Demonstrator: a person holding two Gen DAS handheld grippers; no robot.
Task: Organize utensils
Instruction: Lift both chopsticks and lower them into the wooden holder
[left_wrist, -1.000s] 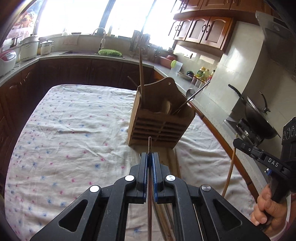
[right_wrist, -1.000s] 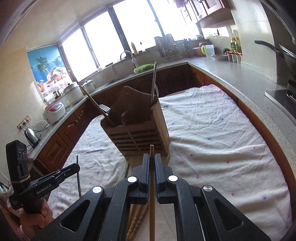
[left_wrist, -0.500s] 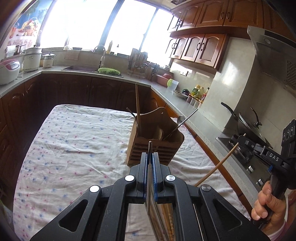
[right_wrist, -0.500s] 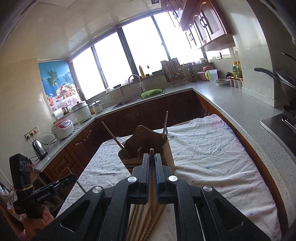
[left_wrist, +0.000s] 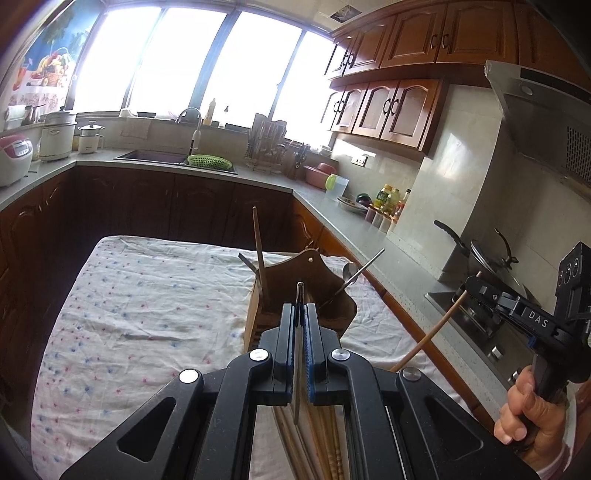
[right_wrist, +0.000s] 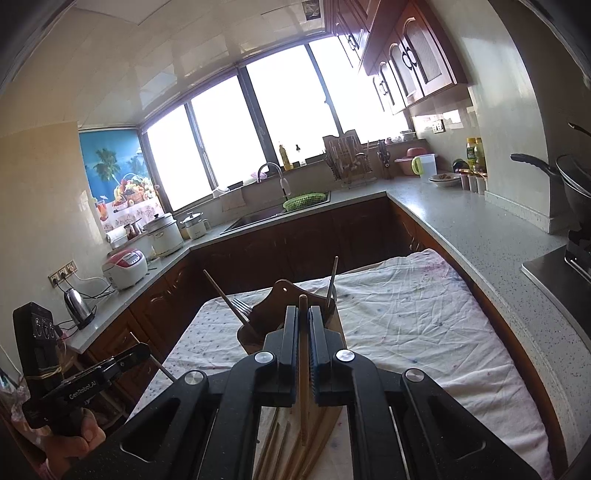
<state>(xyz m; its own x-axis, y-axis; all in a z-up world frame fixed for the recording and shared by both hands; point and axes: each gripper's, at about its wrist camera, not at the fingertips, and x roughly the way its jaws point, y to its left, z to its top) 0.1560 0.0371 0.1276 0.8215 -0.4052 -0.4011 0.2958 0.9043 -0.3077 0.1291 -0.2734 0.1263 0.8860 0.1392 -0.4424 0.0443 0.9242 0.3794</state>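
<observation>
A wooden utensil holder (left_wrist: 325, 295) (right_wrist: 280, 295) stands on the cloth-covered table, with a wooden stick (left_wrist: 258, 240), a metal spoon (left_wrist: 354, 275) and a fork (right_wrist: 242, 306) in it. My left gripper (left_wrist: 300, 314) is shut on a thin metal chopstick (left_wrist: 297, 354), raised above and in front of the holder. My right gripper (right_wrist: 303, 314) is shut on a wooden chopstick (right_wrist: 303, 369) at a similar height; it also shows in the left wrist view (left_wrist: 476, 284). Several wooden chopsticks (left_wrist: 325, 443) (right_wrist: 280, 446) lie on a board below both grippers.
The white dotted tablecloth (left_wrist: 140, 314) covers the table. A counter (right_wrist: 480, 229) with a sink (left_wrist: 155, 157), rice cookers (left_wrist: 11, 158), a kettle (right_wrist: 77, 302) and a wok (left_wrist: 487, 258) runs around it. The left gripper also shows in the right wrist view (right_wrist: 140, 352).
Both grippers have lifted and tilted up with their chopsticks, away from the board. The holder now looks smaller and lower in both views.
</observation>
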